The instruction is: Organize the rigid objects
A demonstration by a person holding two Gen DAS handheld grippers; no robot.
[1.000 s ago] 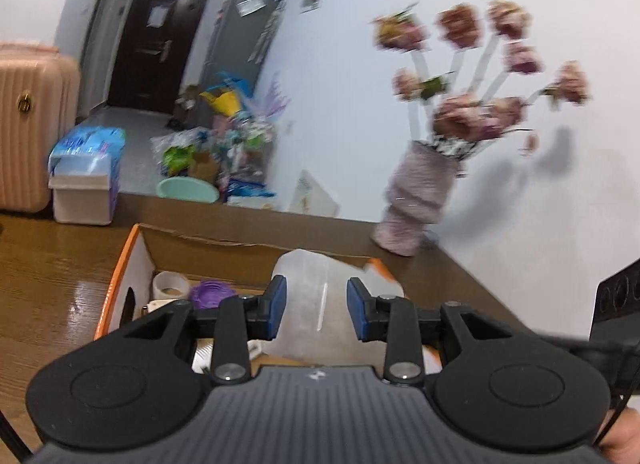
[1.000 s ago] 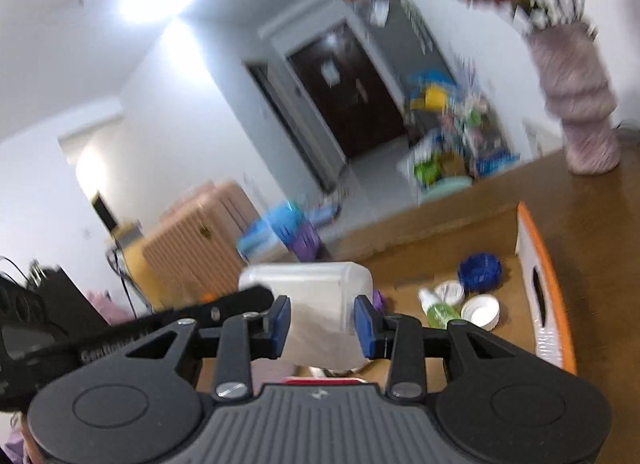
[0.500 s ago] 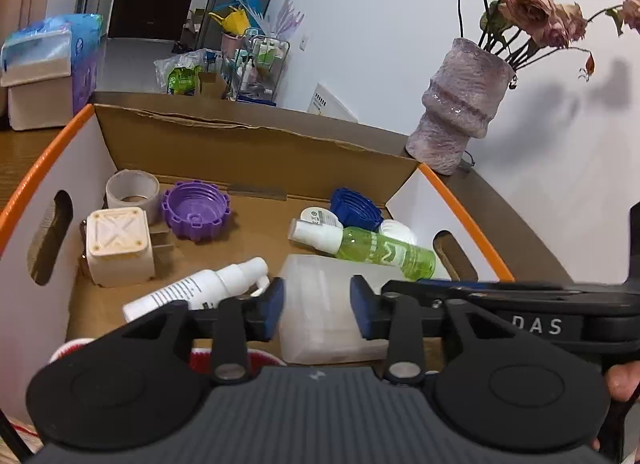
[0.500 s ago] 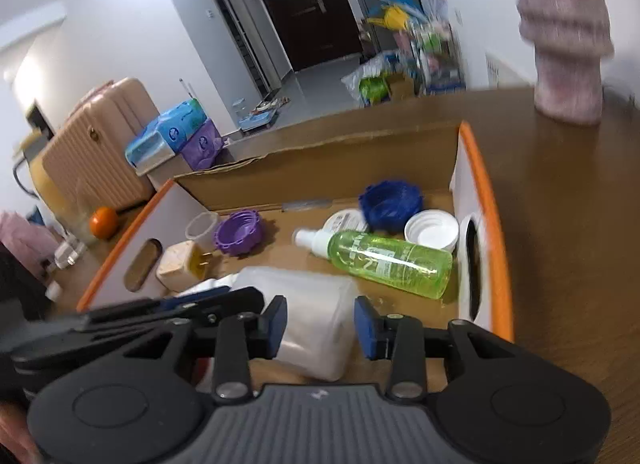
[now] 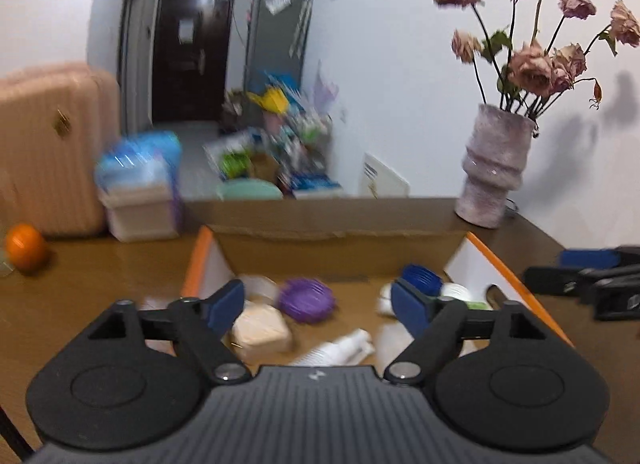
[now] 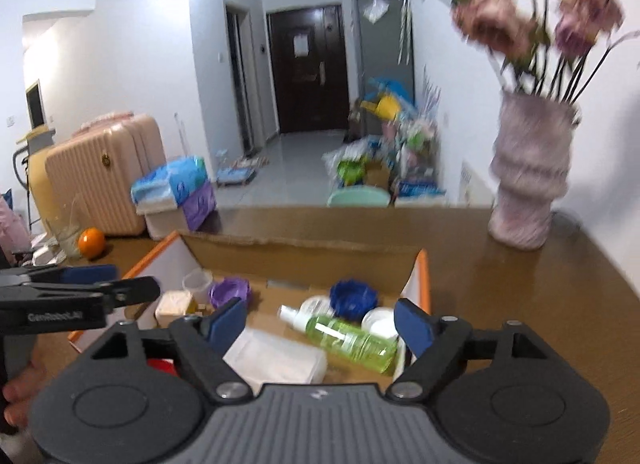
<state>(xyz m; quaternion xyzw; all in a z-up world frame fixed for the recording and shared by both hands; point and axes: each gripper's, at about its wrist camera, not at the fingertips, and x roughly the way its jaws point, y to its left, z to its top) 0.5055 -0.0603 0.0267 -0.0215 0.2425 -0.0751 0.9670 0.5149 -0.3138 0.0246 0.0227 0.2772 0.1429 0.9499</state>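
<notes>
A cardboard box with orange-edged flaps [image 5: 340, 240] [image 6: 304, 256] sits on the brown table. A translucent white plastic container [image 6: 276, 358] lies inside it at the front. Around it lie a green spray bottle [image 6: 348, 338], a blue cap [image 6: 354, 296] [image 5: 420, 276], a purple cap [image 5: 306, 300] [image 6: 230, 290], a beige block [image 5: 260, 330] [image 6: 174, 302] and a white bottle [image 5: 340, 348]. My left gripper [image 5: 318, 306] is open and empty above the box's near side. My right gripper [image 6: 320, 322] is open and empty above the container.
A pink vase of dried roses [image 5: 494, 171] [image 6: 528, 179] stands on the table at the back right. An orange [image 5: 25, 248] [image 6: 91, 242] lies at the left. Pink suitcases [image 6: 100, 171] and floor clutter lie beyond the table.
Both grippers held the white container and lowered it into the box. Both have now opened, let it go and drawn up and back.
</notes>
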